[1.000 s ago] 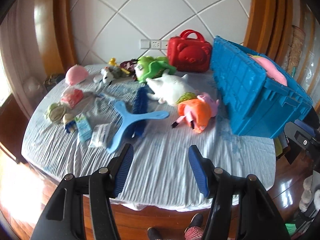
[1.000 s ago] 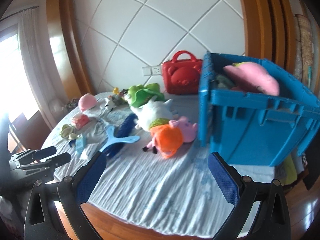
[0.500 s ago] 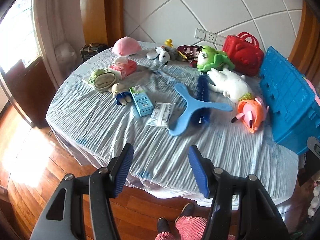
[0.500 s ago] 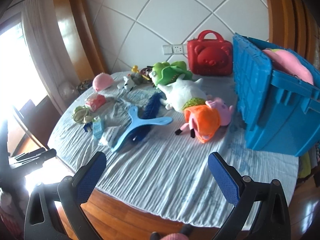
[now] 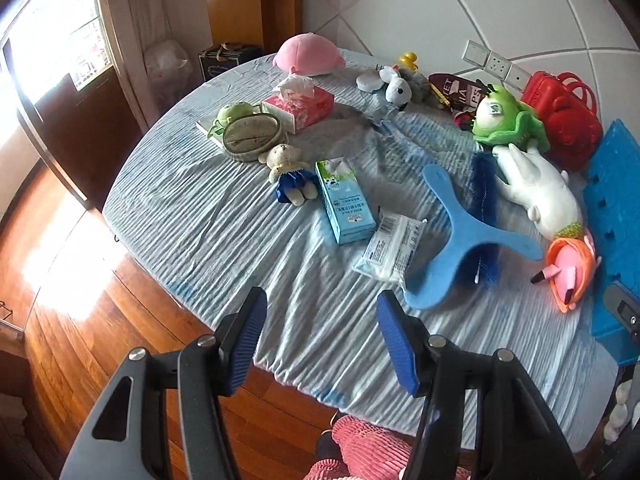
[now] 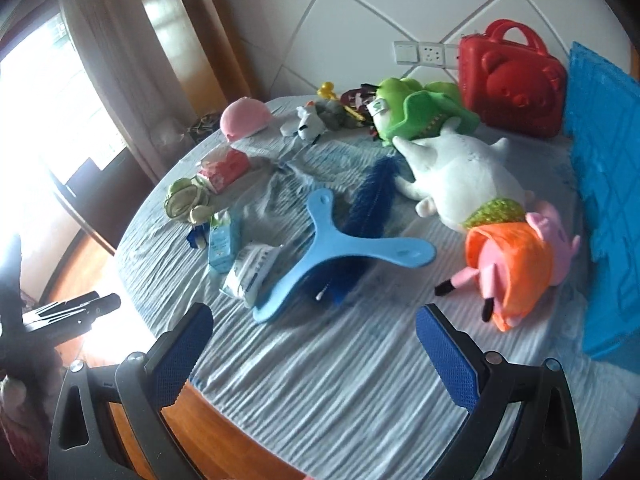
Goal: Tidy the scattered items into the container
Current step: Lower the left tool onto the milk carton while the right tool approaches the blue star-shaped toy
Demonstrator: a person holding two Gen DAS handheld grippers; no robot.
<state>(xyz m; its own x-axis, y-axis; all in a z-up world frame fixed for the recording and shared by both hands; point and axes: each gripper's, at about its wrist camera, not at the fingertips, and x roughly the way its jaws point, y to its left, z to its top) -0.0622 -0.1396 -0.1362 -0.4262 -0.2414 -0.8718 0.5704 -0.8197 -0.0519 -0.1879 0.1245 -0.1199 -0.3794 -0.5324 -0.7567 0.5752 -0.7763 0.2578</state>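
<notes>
A: Both tools are empty. The left tool [image 5: 322,338] hangs over the near edge of the table [image 5: 200,216] with its jaws apart on nothing, and the right tool [image 6: 314,354] gapes wider, also on nothing.

B: Where's the crate?

A: At the far right of the table; only a slice of its blue wall [image 6: 604,184] shows, so I can't tell what is in it. The red case [image 6: 512,80] behind it is closed.

B: And the clutter?

A: All on the cloth: milk carton [image 5: 344,204], wipes pack [image 5: 392,250], a blue three-armed toy [image 6: 340,246] lying across a brush [image 6: 368,204], the pig [image 6: 516,260] and white plush [image 6: 464,176] near the crate.

B: Risks?

A: The toy lies on the brush, so lifting either could drag the other off (the table edge is close). The flat wipes pack may slip from the pads, and pinching the loose cloth could tug everything.
</notes>
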